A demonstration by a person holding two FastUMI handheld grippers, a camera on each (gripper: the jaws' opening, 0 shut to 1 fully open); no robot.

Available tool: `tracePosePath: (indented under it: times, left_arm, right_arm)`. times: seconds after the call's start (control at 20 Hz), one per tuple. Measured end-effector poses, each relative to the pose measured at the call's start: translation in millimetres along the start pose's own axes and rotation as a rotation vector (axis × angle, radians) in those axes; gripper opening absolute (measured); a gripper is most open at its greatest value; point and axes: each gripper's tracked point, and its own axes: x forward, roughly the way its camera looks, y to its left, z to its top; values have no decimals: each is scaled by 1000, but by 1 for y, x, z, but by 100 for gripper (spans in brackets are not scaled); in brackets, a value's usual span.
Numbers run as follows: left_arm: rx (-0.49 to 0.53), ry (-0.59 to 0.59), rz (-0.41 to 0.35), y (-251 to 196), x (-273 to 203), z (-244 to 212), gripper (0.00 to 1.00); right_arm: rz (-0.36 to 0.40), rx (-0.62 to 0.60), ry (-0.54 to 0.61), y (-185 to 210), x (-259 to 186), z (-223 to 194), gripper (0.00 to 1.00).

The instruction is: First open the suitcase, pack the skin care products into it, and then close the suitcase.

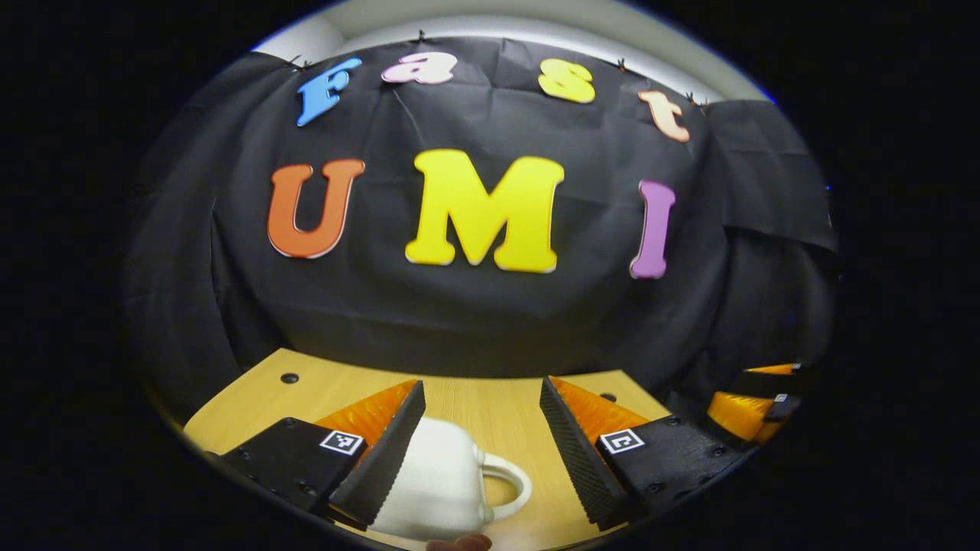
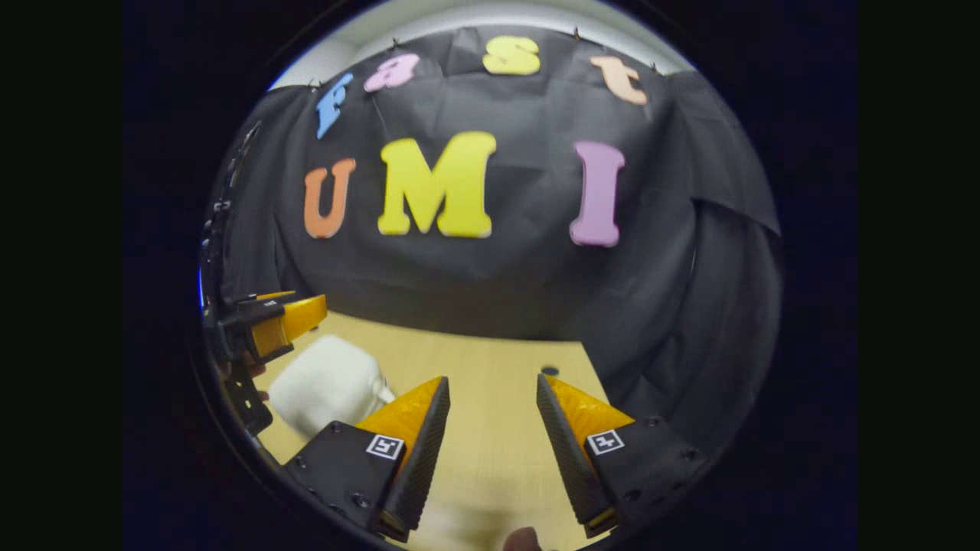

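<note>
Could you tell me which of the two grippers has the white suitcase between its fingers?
The left gripper: the white suitcase sits between its open fingers. The right gripper has bare table between its fingers.

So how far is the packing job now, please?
Nothing looks done yet. In hand: the left gripper stands open around a white object with a handle on the table, not clamped; I cannot tell if it is the suitcase. The right gripper is open over bare table. Left: opening, packing, closing.
</note>
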Motion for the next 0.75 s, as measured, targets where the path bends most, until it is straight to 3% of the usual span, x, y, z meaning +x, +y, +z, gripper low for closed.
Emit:
tracePosePath:
  times: [0.15, 0.3, 0.75]
  left_arm:
    - [28, -94, 88, 32, -10, 43, 97]
    - [27, -137, 101, 41, -15, 58, 97]
    - [49, -174, 124, 37, -31, 64, 97]
  right_arm:
    - [18, 42, -142, 30, 3, 51, 69]
    - [21, 45, -242, 47, 5, 76, 65]
    - [58, 40, -249, 87, 2, 71, 69]
